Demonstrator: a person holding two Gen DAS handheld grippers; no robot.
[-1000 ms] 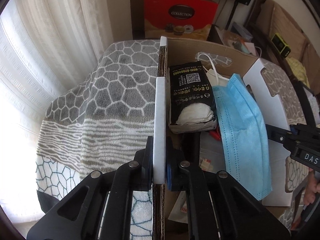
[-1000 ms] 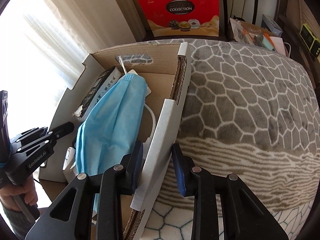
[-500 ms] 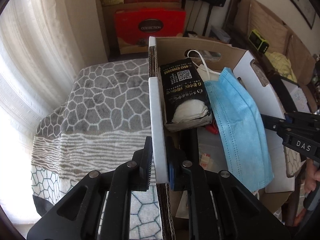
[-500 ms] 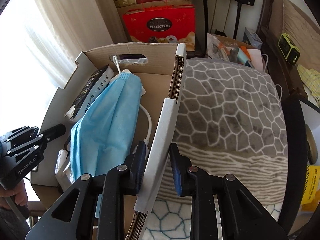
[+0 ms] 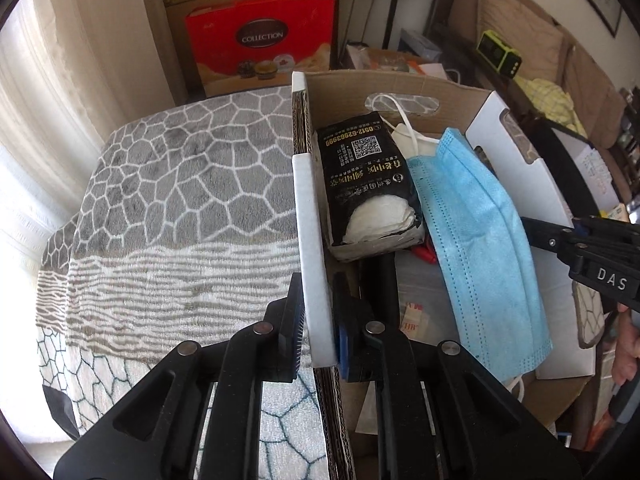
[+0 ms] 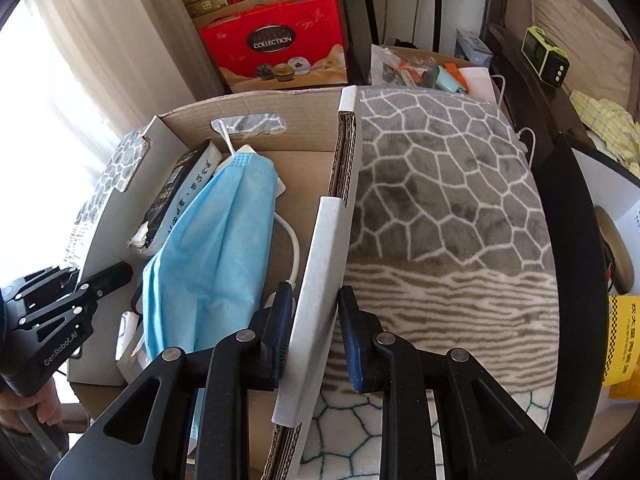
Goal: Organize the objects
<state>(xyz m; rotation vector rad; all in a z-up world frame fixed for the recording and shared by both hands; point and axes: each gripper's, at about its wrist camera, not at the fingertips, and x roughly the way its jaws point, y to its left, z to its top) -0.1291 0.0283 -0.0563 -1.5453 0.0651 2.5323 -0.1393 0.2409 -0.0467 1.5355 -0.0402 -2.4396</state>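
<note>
A cardboard box (image 5: 400, 88) holds a blue face mask (image 5: 476, 232), a black packet of white pads (image 5: 368, 184) and other small items. My left gripper (image 5: 316, 320) is shut on the box's left wall flap (image 5: 308, 240). My right gripper (image 6: 314, 324) is shut on the box's right wall flap (image 6: 324, 280). The mask (image 6: 212, 248) and the packet (image 6: 176, 196) also show in the right wrist view. The box is held above a grey patterned blanket (image 5: 180, 200).
A red gift bag (image 5: 260, 48) stands behind the blanket, by a white curtain (image 5: 80, 60). Small clutter (image 6: 424, 72) lies at the back. A green clock (image 6: 546, 58) sits at the right. A dark chair edge (image 6: 572, 240) is right of the blanket (image 6: 440, 200).
Both grippers and the box have risen and drawn back from the blanket. The right gripper's jaws have closed onto the box wall.
</note>
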